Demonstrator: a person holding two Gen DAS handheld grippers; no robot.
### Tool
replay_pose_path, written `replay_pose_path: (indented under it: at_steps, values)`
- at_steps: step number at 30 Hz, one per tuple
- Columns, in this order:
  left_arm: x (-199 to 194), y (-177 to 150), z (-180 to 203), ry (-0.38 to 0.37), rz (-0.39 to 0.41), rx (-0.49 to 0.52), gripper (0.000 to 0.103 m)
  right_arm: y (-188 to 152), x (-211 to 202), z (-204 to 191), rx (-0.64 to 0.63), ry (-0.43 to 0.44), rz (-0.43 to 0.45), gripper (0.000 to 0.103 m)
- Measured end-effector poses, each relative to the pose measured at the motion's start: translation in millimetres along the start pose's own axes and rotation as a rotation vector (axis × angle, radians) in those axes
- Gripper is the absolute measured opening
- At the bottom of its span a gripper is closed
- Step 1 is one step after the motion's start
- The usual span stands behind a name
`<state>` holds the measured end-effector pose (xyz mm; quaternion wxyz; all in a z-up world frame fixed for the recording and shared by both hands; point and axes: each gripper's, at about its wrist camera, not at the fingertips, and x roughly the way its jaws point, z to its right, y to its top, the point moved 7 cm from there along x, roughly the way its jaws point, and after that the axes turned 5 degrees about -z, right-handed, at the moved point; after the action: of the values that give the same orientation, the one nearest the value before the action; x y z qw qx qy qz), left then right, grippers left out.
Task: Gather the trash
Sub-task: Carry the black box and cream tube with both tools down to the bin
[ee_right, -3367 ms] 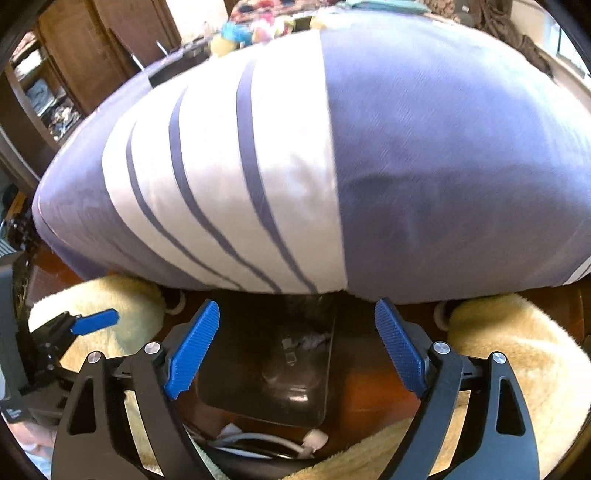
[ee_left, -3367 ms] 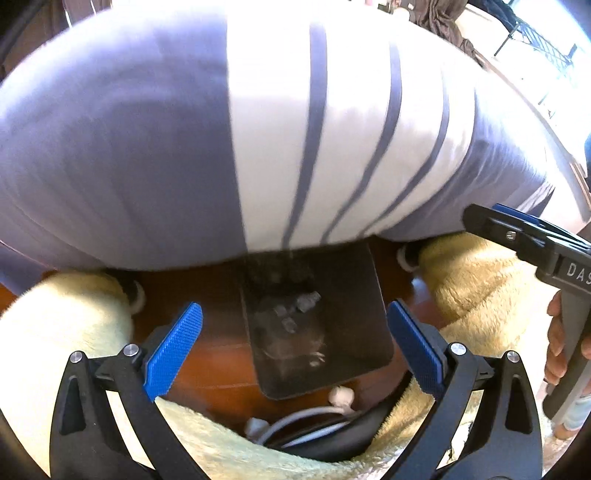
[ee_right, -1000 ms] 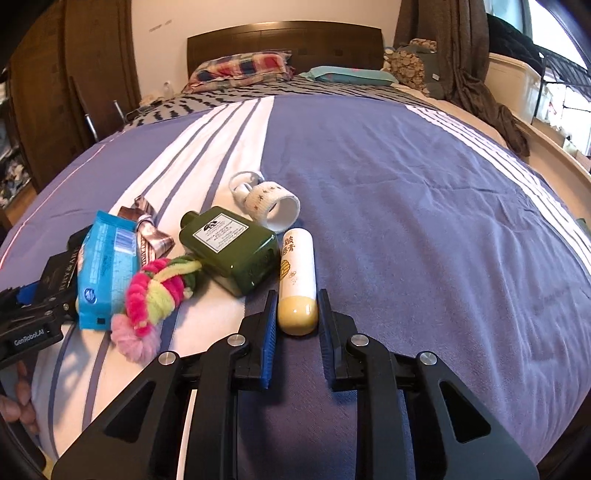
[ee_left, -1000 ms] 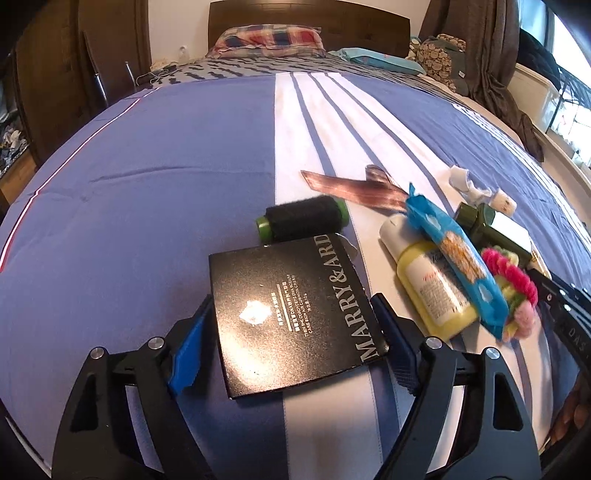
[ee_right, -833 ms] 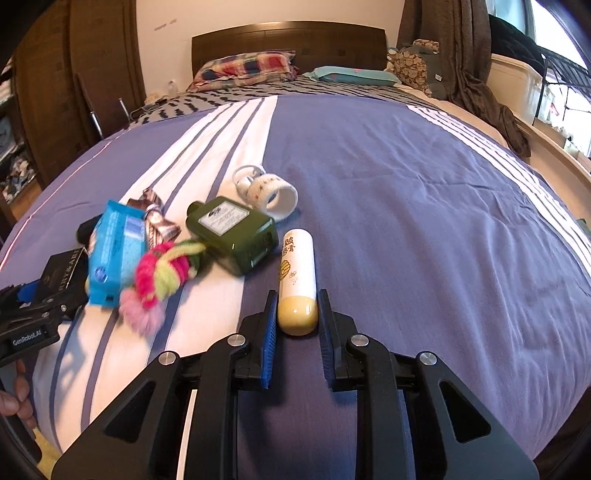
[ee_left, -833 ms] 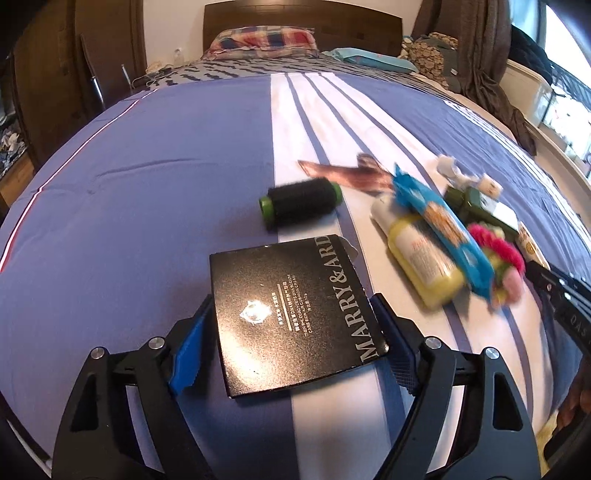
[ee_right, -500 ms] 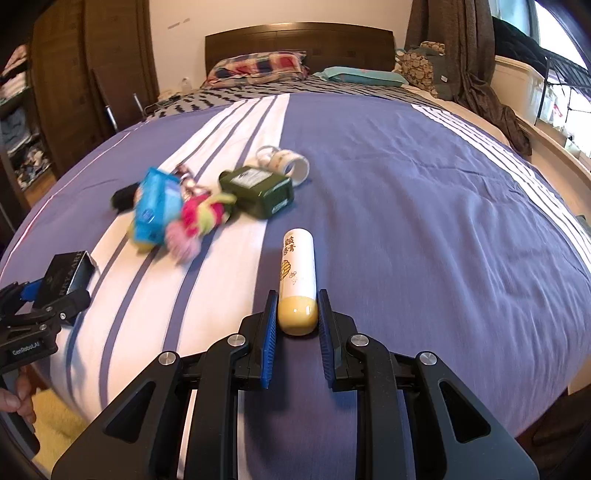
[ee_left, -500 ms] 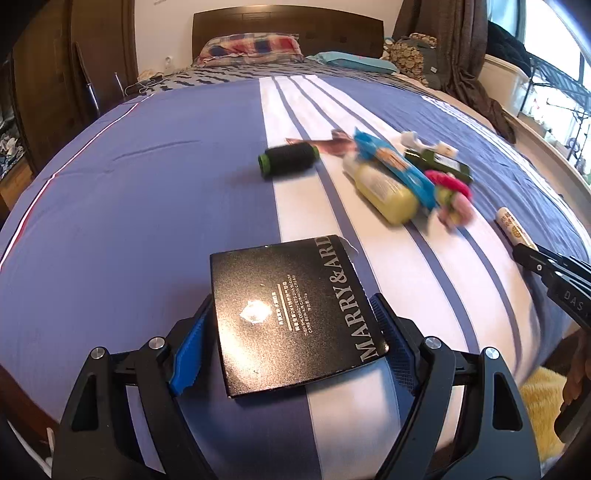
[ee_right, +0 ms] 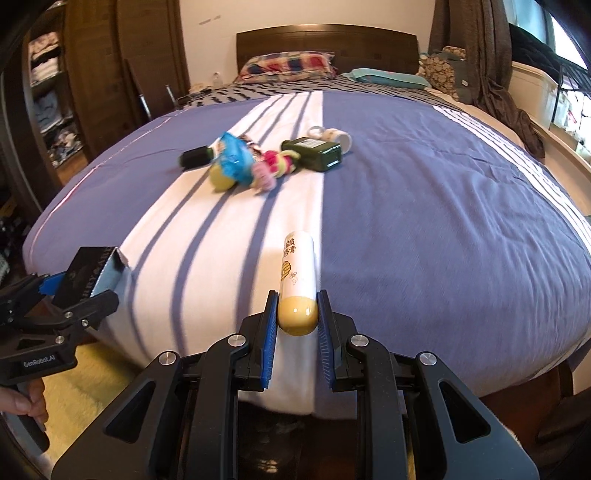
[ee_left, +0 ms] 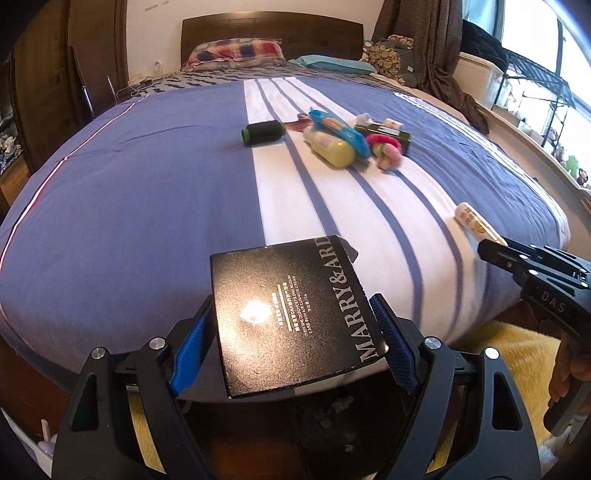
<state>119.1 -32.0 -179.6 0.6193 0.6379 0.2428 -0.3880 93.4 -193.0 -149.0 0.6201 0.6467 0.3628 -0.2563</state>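
We look over a wide bed with a blue and white striped cover, a wooden headboard behind. Our left gripper is clamped on a flat black box printed MARRY&ARD. Our right gripper squeezes a white tube by its yellow cap, near the bed's foot edge.

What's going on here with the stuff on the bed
A person is clearing trash off the bed with a gripper in each hand. The left gripper clamps a flat black box; the right gripper is shut on a small cream tube. Both are held over the foot of the bed. A spool, bottles, a blue packet and other bits lie on the cover.
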Motion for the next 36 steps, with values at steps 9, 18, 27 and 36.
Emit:
replay_pose_path:
  at_steps: [9, 18, 27, 36]
  values:
    - [-32, -39, 10, -0.017, 0.013, 0.009, 0.077, -38, -26, -13, -0.009, 0.055, -0.010, 0.022]
    - [-20, -85, 22, -0.046, -0.073, -0.001, 0.077, -86, -13, -21, -0.015, 0.082, -0.117, 0.022]
    - [14, -130, 35, -0.083, -0.202, 0.003, 0.077, -124, 10, -35, -0.028, 0.110, -0.219, 0.022]
    - [48, -163, 45, -0.133, -0.333, -0.014, 0.077, -156, 33, -43, 0.012, 0.173, -0.346, 0.021]
